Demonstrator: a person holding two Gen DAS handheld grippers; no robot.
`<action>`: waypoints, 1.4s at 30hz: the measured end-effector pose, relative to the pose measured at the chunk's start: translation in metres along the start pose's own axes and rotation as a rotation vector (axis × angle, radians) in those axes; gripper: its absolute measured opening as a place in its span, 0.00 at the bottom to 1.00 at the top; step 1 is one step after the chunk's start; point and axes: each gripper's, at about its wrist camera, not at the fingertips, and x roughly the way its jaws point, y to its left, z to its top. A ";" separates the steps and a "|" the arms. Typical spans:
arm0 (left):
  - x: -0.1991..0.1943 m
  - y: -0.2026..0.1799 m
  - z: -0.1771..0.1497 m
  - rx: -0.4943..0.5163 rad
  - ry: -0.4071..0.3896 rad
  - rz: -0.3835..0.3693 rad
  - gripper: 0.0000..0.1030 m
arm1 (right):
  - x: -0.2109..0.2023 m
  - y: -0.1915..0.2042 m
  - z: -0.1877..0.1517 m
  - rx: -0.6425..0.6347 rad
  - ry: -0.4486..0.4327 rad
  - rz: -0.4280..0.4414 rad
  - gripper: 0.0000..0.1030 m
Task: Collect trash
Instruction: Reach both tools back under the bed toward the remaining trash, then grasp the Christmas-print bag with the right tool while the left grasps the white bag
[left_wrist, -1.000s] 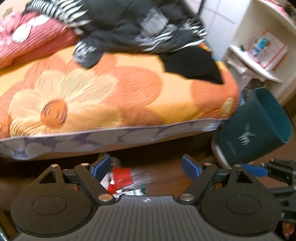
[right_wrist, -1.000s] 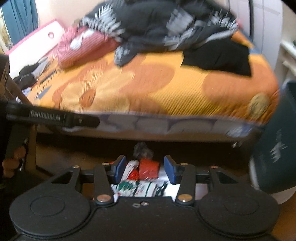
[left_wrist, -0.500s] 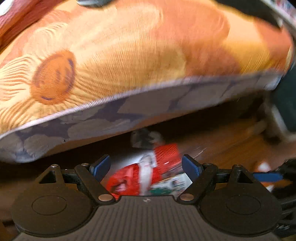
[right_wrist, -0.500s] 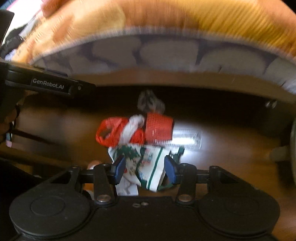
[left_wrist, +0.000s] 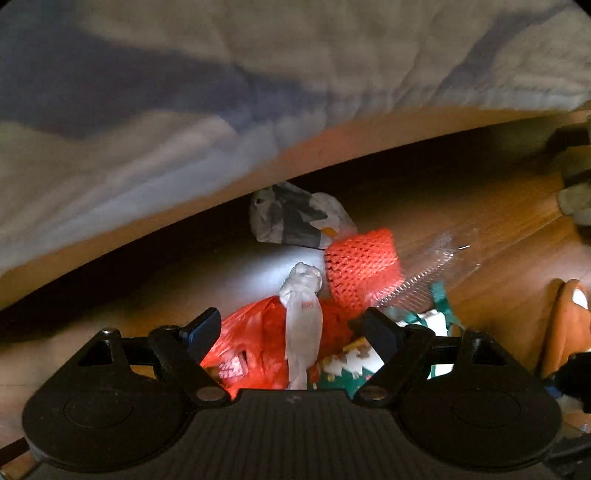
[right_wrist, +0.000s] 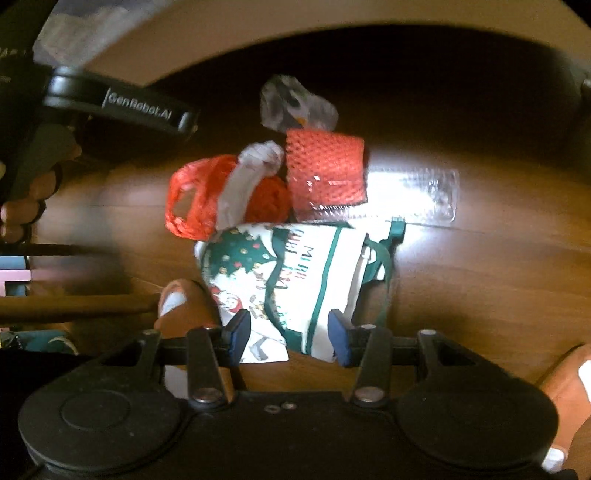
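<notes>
A pile of trash lies on the wooden floor beside the bed. In it are a red plastic bag (left_wrist: 255, 343) (right_wrist: 199, 199), a twisted white bag (left_wrist: 303, 321), a red foam net (left_wrist: 362, 266) (right_wrist: 325, 170), a crumpled grey bag (left_wrist: 295, 221), a clear plastic tray (right_wrist: 413, 192) and a Christmas paper bag (right_wrist: 288, 269). My left gripper (left_wrist: 291, 332) is open just above the red bag and white twist. My right gripper (right_wrist: 289, 334) is open, and the Christmas bag's near end lies between its fingers without being pressed.
The bedspread's hem (left_wrist: 258, 92) and the bed's side board (left_wrist: 332, 140) hang close over the pile, with a dark gap beneath. Orange slippers (right_wrist: 184, 302) (left_wrist: 565, 325) stand on the floor near the grippers. A hand (right_wrist: 22, 206) holds the left gripper's handle at the left.
Both grippers have dropped from above the bed to just over the floor. The bed top and bin have left view, and the trash now sits between the fingers. Neither opening has changed.
</notes>
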 end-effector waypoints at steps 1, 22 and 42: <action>0.007 -0.001 0.002 0.006 0.002 -0.001 0.82 | 0.006 -0.003 0.000 0.012 0.011 0.002 0.45; 0.114 0.000 0.022 -0.038 0.091 -0.062 0.81 | 0.086 -0.054 0.016 0.220 0.076 0.076 0.44; 0.101 0.013 0.018 -0.032 0.056 -0.049 0.28 | 0.076 -0.052 0.012 0.130 0.039 0.035 0.01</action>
